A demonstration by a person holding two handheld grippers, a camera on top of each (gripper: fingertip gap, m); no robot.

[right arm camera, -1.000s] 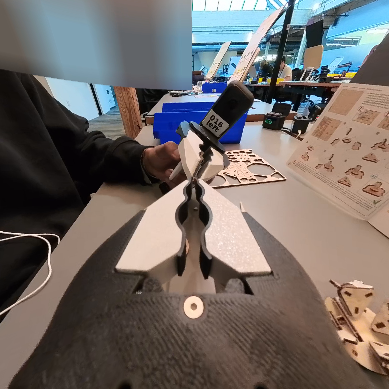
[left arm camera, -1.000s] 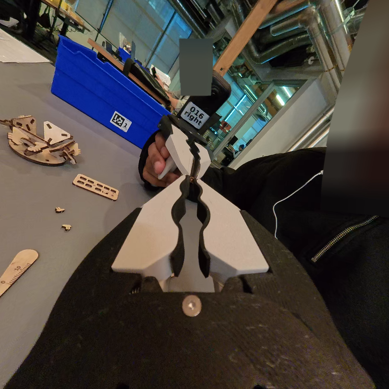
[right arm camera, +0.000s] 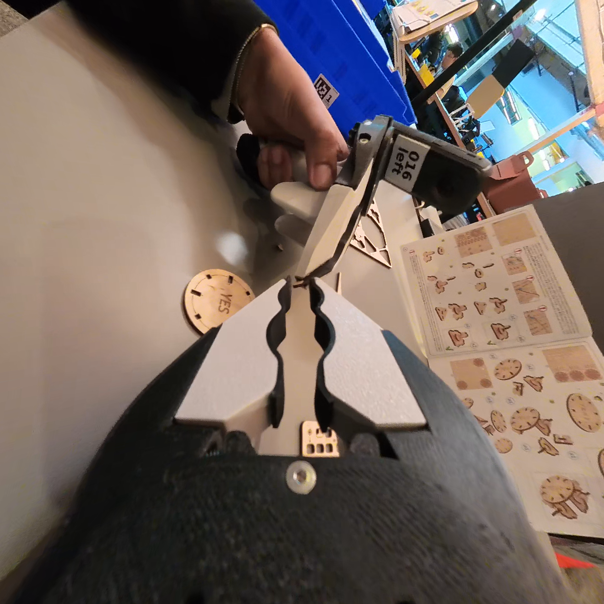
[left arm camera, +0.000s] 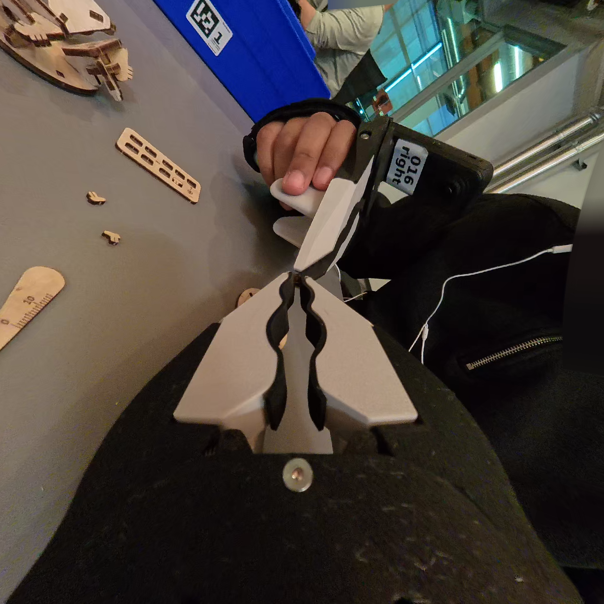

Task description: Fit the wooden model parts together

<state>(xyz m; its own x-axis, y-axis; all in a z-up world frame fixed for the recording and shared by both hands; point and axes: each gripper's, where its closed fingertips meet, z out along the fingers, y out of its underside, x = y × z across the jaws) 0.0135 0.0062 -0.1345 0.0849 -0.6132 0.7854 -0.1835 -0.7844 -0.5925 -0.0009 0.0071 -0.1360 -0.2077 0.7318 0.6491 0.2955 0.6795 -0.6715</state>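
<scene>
Small wooden piece (left arm camera: 296, 278), dark brown and tiny, sits above the grey table (left arm camera: 65, 359), pinched at the very tips of the left claw (left arm camera: 296, 281). That claw's black pads are closed tight on it from both sides.

The right claw (right arm camera: 301, 286) meets it tip to tip from the opposite direction. Its jaws stand only narrowly apart, with the piece lying between the fingertips. A sliver of light shows between the piece and one pad (right arm camera: 287, 287), so it does not plainly grip. A hand (left arm camera: 300, 153) holds the right claw's handle, and another hand (right arm camera: 287, 114) in a black sleeve holds the left one.

On the table just below the meeting tips lies a round wooden disc (right arm camera: 212, 300) with slots near its rim. Beyond the tips is a cut-out wooden sheet (right arm camera: 376, 245), and beside it an unfolded instruction sheet (right arm camera: 490, 294).

On the other side of the left claw lie:
- a slotted wooden strip (left arm camera: 157, 165)
- two tiny wooden bits (left arm camera: 95, 198)
- a wooden ruler (left arm camera: 29, 300)
- a partly built wooden model (left arm camera: 65, 49), farther off

A blue crate (left arm camera: 261, 49) stands at the far edge of the table.
</scene>
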